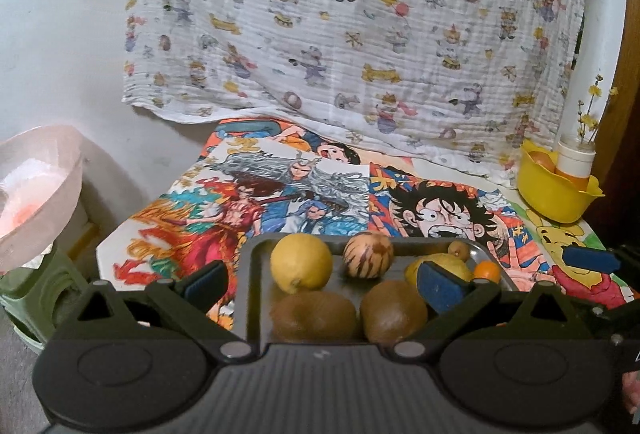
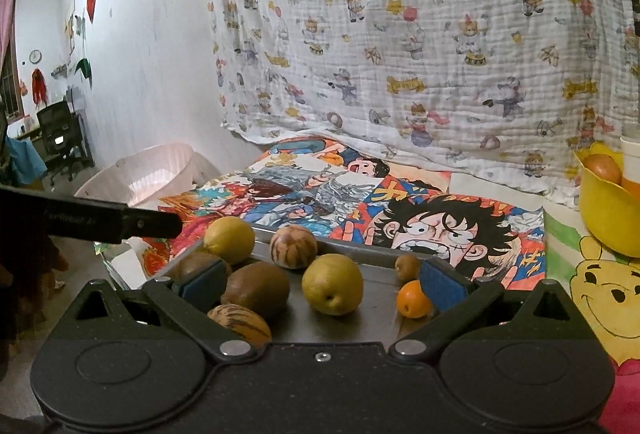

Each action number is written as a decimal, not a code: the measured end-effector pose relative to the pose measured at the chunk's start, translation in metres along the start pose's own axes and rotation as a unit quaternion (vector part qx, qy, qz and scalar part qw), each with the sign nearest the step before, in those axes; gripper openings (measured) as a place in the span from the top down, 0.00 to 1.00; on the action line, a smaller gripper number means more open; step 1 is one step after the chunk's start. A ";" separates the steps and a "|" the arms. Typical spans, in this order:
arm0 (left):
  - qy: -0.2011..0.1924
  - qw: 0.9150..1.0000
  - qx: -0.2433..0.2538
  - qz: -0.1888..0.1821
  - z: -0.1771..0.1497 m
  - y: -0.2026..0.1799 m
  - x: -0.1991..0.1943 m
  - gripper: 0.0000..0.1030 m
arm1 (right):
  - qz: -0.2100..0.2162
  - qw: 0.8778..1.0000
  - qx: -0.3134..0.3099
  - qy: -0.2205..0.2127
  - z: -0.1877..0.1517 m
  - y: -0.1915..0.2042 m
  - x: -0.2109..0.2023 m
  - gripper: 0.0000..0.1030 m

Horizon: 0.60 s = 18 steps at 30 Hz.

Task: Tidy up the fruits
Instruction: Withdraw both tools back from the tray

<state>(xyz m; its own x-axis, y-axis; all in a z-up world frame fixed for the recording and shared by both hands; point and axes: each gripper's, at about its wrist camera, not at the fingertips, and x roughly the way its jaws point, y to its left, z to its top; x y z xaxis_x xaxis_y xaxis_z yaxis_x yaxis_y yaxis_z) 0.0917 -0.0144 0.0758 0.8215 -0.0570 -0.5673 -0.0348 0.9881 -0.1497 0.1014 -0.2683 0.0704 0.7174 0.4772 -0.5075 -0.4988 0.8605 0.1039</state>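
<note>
Both your grippers — left [image 1: 324,284], right [image 2: 322,284] — hover over the tray [image 2: 376,298], jaws spread, gripping nothing; lemon [image 1: 301,262], kiwis [image 1: 394,312] and orange [image 2: 414,298] lie loose inside.

Left gripper [image 1: 324,284], right gripper [image 2: 322,284]: black housings, blue pads, silver pivot screws.

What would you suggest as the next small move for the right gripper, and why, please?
Probably ease the right gripper forward and down around the yellow-green round fruit. Its jaws stand open and empty, and that fruit lies free between them on the grey metal tray; the yellow plastic bowl to the right, already holding fruit, looks a likely destination.
</note>
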 end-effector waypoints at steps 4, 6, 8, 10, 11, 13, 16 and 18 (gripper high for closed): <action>-0.005 1.000 0.000 0.009 -0.008 0.004 -0.010 0.01 | 0.001 1.000 0.007 -0.010 -0.005 0.004 -0.006 0.01; -0.007 1.000 0.000 0.013 -0.012 0.004 -0.013 0.01 | 0.001 1.000 0.011 -0.013 -0.008 0.006 -0.008 0.01; -0.009 1.000 0.001 0.016 -0.016 0.005 -0.017 0.01 | 0.000 1.000 0.013 -0.019 -0.010 0.009 -0.010 0.01; -0.010 1.000 0.000 0.018 -0.020 0.006 -0.021 0.01 | -0.002 1.000 0.016 -0.024 -0.013 0.012 -0.012 0.01; -0.011 1.000 -0.001 0.018 -0.022 0.006 -0.023 0.01 | -0.003 0.999 0.018 -0.029 -0.013 0.014 -0.014 0.01; -0.013 1.000 -0.004 0.019 -0.025 0.007 -0.027 0.01 | -0.005 0.999 0.021 -0.037 -0.015 0.016 -0.017 0.01; -0.019 1.000 -0.004 0.024 -0.030 0.008 -0.032 0.01 | -0.012 0.999 0.024 -0.047 -0.017 0.019 -0.021 0.01; -0.024 0.999 -0.002 0.029 -0.033 0.008 -0.035 0.01 | -0.016 0.998 0.024 -0.051 -0.019 0.021 -0.023 0.01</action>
<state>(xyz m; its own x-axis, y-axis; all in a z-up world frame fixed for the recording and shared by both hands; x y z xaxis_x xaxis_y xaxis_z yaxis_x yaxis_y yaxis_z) 0.0437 -0.0091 0.0674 0.8440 0.0079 -0.5363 -0.0859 0.9890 -0.1206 0.0647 -0.2648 0.0678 0.7788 0.4636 -0.4225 -0.4531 0.8816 0.1321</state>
